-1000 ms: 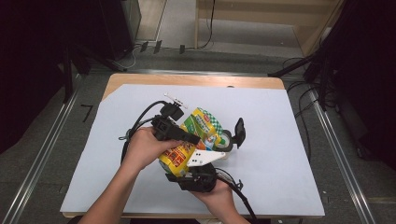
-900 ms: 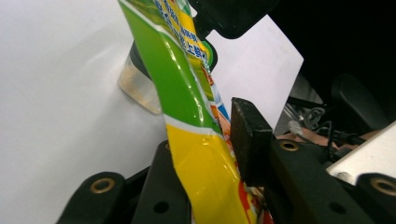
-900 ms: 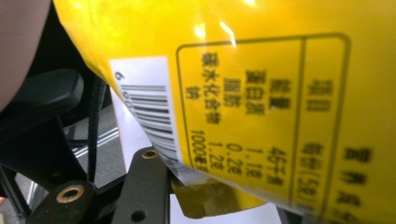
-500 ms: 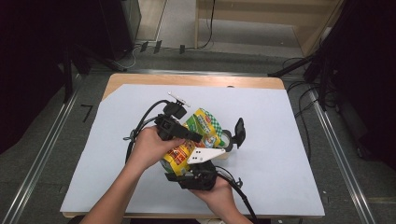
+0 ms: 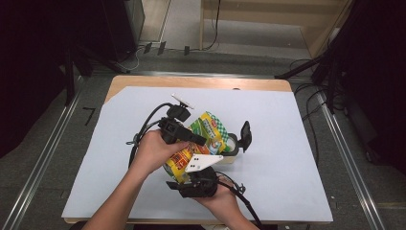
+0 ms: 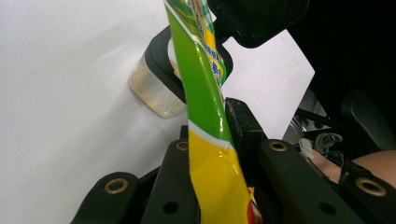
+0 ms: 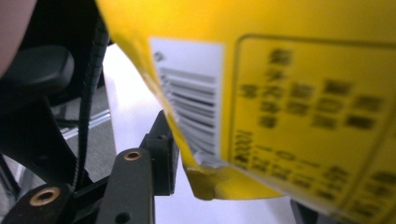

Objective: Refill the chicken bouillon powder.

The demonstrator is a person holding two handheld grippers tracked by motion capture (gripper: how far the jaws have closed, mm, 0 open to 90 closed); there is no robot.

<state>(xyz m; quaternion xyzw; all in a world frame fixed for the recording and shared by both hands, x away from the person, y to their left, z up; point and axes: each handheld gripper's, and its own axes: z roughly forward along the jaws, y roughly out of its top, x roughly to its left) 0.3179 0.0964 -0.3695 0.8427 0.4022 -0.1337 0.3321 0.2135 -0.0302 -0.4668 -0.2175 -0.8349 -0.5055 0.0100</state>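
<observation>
The snack bag (image 5: 198, 143), yellow at one end and green at the other, is held above the middle of the white-covered surface (image 5: 287, 158), between the two grippers. In the high view much of the bag is covered by the left hand (image 5: 152, 152), the left gripper (image 5: 189, 138) and a grey three-cornered plate; the green end and a strip of the yellow end remain visible.

Left gripper: clenched on the bag. In the left gripper view the bag (image 6: 205, 121) stands edge-on between the two black fingers (image 6: 240, 123), and the film is pinched flat where they meet. The fingers have just been closing further on it. The bag's lower end is cut off by the frame.

Right gripper (image 5: 197, 183): state cannot be determined. In the right gripper view the yellow back of the bag (image 7: 299, 93), with barcode and blurred print, crosses in front of the camera. One finger (image 7: 161, 154) stands just beside the bag's lower corner; contact cannot be confirmed, and the opposite finger is hidden behind the bag. The fingers have just been opening, with the bag between them.

A black tape dispenser (image 5: 237, 141) stands on the surface just beyond the bag's green end. In the left gripper view the bag overlaps its black frame (image 6: 159, 58). Whether bag and dispenser touch cannot be determined.
</observation>
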